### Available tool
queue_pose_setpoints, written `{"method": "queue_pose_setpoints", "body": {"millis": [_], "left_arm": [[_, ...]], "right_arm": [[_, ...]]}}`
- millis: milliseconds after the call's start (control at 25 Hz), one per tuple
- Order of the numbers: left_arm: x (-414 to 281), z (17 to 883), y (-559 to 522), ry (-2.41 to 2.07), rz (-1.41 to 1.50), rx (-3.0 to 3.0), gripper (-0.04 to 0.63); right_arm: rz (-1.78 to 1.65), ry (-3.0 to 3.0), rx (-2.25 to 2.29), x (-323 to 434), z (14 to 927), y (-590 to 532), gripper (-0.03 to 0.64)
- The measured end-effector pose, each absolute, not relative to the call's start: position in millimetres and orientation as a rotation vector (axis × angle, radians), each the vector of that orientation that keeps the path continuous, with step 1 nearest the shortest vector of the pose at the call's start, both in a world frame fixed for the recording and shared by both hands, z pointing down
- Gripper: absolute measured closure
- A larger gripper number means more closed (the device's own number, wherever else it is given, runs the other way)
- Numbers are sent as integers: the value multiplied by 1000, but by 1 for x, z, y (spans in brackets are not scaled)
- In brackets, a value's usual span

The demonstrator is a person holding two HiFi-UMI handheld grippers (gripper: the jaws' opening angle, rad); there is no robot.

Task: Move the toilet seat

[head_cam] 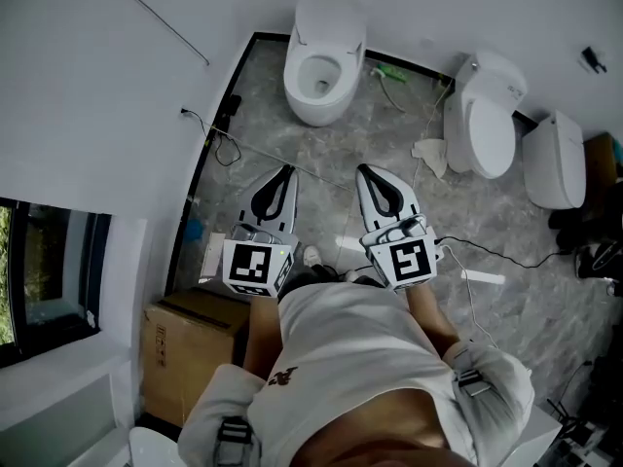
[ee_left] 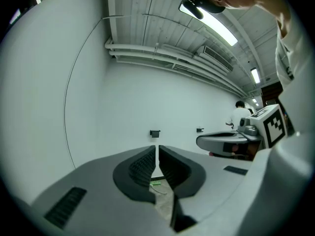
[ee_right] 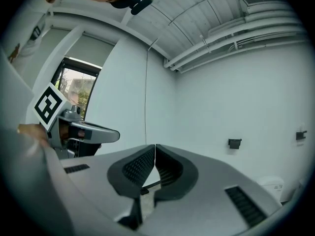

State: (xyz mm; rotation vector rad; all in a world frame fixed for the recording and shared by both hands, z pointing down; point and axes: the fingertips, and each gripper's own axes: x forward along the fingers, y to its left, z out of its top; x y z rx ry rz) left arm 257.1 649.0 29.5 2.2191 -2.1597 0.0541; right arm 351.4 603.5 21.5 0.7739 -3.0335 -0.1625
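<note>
Both grippers closed and empty, toilets ahead of me

My left gripper (head_cam: 286, 171) and right gripper (head_cam: 363, 169) sit side by side, each with its jaws pressed together, nothing between them and touching nothing. Under them is the grey marble floor (head_cam: 321, 154), with loose cables (head_cam: 226, 147) trailing at 10 o'clock. At 12 o'clock, well apart from me, stands an open toilet (head_cam: 313, 100) with its lid (head_cam: 329, 13) raised; I cannot tell whether the toilet seat is up with it. Two closed toilets (head_cam: 484, 115) stand at 2 o'clock. A cardboard box (head_cam: 190, 343) sits by the wall at 7 o'clock.
</note>
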Motion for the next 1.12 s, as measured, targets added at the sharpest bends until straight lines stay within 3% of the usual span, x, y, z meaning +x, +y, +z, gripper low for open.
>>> {"method": "queue_pose_setpoints", "body": {"millis": [400,1120], "left_arm": [[193,31,624,-2097,55,2277,558],[142,39,533,-2072,72,2279,559]], "right_arm": [[-169,-2958,878,294,27,583,595],[-177,-2942,872,244,37,494,595]]}}
